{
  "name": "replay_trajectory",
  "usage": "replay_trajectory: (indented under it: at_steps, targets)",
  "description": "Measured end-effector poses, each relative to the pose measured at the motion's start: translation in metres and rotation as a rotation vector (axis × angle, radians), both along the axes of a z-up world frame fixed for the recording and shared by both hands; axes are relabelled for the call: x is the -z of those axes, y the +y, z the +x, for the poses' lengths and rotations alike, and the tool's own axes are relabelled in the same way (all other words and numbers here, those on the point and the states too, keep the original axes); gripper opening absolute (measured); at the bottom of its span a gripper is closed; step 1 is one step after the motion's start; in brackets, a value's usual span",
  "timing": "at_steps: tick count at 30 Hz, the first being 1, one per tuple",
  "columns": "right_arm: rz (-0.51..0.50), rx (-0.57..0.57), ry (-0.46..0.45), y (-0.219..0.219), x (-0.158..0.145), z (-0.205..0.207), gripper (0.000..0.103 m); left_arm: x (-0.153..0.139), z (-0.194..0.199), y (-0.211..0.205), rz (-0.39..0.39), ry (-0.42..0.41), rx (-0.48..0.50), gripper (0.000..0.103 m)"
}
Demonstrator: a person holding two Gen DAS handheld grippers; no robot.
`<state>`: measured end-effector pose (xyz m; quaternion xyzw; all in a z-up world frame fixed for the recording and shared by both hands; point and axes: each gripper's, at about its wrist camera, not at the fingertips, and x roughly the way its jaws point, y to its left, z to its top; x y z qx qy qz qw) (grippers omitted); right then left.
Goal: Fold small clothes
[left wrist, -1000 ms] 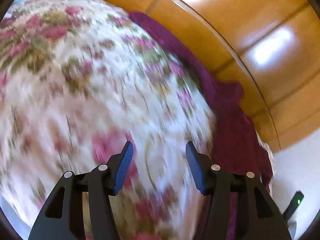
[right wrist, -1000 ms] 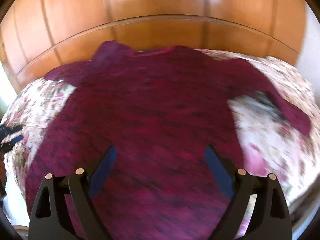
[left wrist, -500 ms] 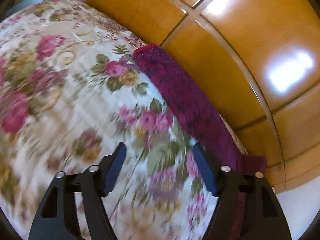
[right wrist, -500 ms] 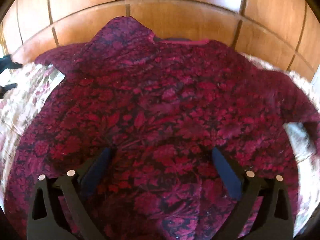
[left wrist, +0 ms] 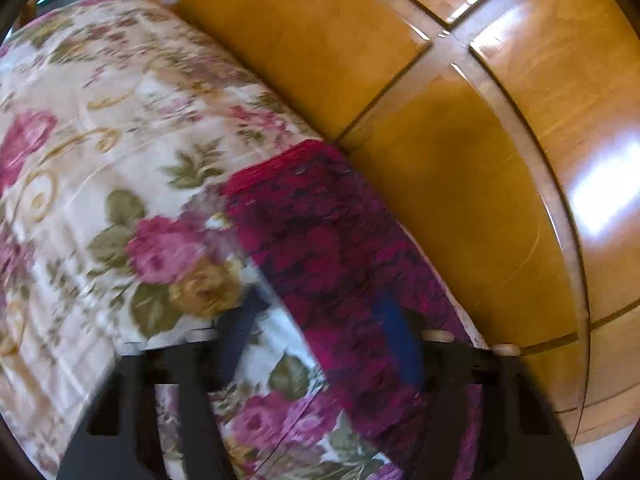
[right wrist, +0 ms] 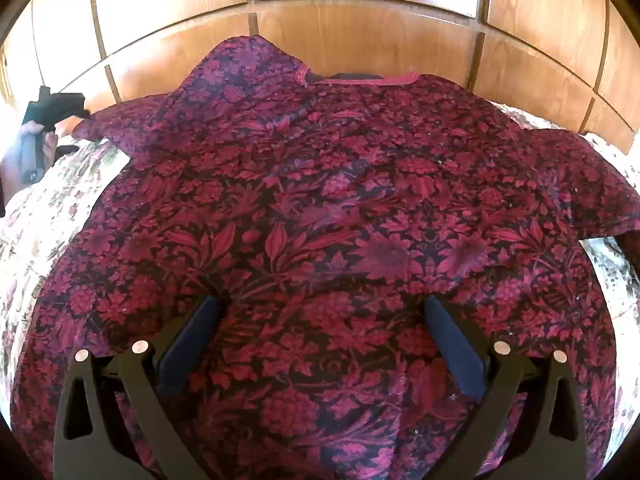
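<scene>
Spreading flat across a floral bedspread [right wrist: 48,216], a dark red patterned top [right wrist: 320,208] is seen with its neckline against a wooden headboard [right wrist: 360,28] and its sleeves laid out to either side. The right gripper [right wrist: 322,308] is held above the lower middle of the garment with its jaws wide apart and nothing between them. The left gripper [left wrist: 320,300] is blurred but is shown parted, with the sleeve [left wrist: 320,240] lying between its fingers beside the headboard.
</scene>
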<state>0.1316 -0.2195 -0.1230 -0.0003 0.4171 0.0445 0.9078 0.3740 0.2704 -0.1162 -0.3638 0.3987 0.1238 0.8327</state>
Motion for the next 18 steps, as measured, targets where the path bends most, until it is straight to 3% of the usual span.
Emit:
replay_trajectory:
  at_steps: [2,6,12,18]
  targets:
    - [-0.001,0.000,0.000,0.000,0.000,0.000,0.101,-0.001,0.000,0.000,-0.004,-0.005,0.018,0.012]
    - [-0.001,0.000,0.000,0.000,0.000,0.000,0.101,-0.015,-0.032,0.005,0.032,-0.054,-0.035,0.010]
    - [-0.001,-0.001,-0.001,-0.001,-0.001,0.000,0.101,-0.027,-0.127,0.038,0.055,-0.095,-0.205,0.010]
    - [-0.002,-0.001,-0.003,0.000,-0.001,0.000,0.101,-0.016,-0.188,0.028,0.119,-0.021,-0.223,0.009]
